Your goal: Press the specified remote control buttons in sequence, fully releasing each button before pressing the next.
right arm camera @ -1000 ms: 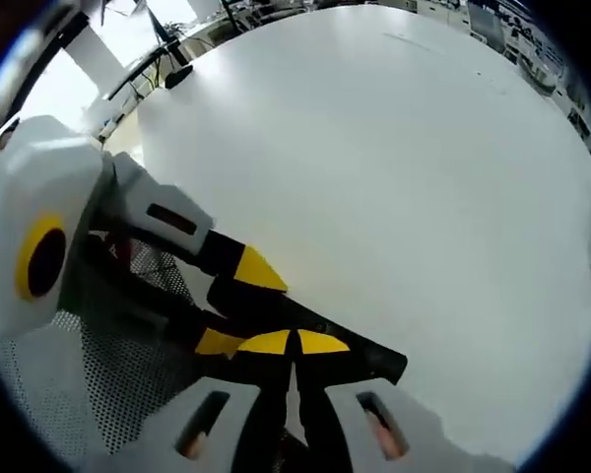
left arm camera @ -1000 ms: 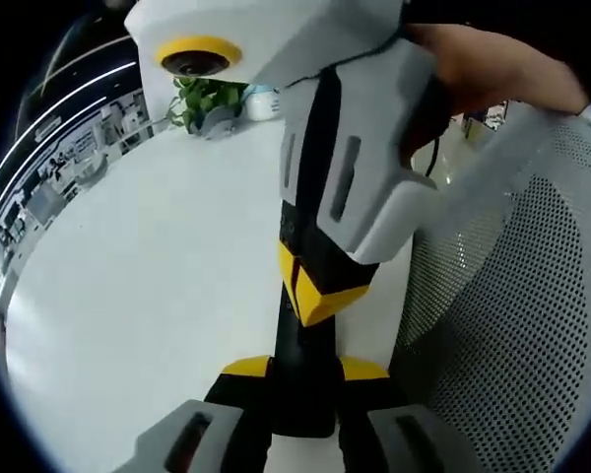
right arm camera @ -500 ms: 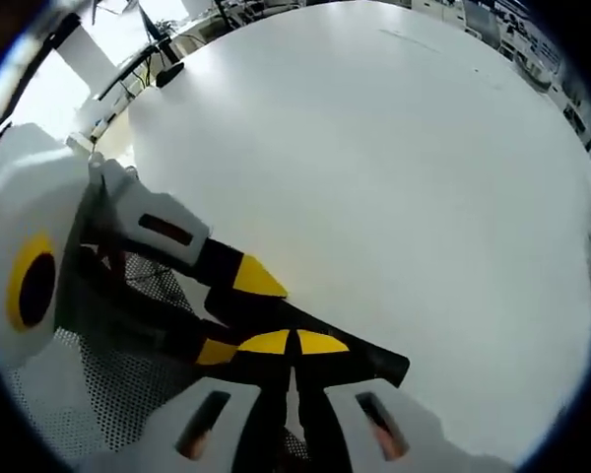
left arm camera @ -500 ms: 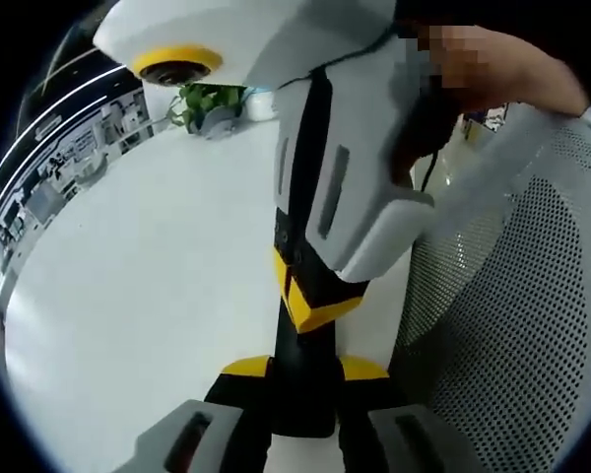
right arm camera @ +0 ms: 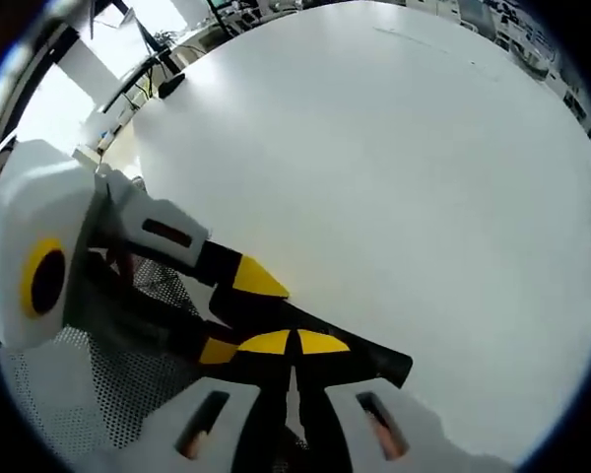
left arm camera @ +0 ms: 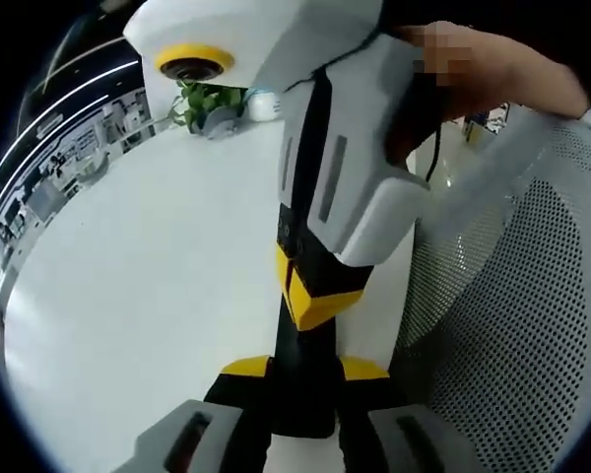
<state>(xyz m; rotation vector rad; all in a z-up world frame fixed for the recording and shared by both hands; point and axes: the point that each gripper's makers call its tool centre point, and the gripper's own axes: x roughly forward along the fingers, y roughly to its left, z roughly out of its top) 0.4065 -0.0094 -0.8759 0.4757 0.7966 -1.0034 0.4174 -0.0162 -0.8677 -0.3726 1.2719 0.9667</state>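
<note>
The white tabletop carried the work, with a mesh chair at 3 o'clock in the left gripper view. The left hand-held gripper was clamped on the near end of the black remote, which ran toward 12 o'clock. The right hand-held gripper, jaws together, bore tip-down on the remote's face. Best practice, as a judgement: press squarely, keep the clamp steady, then lift fully clear before the next button. Button labels were unreadable.
</note>
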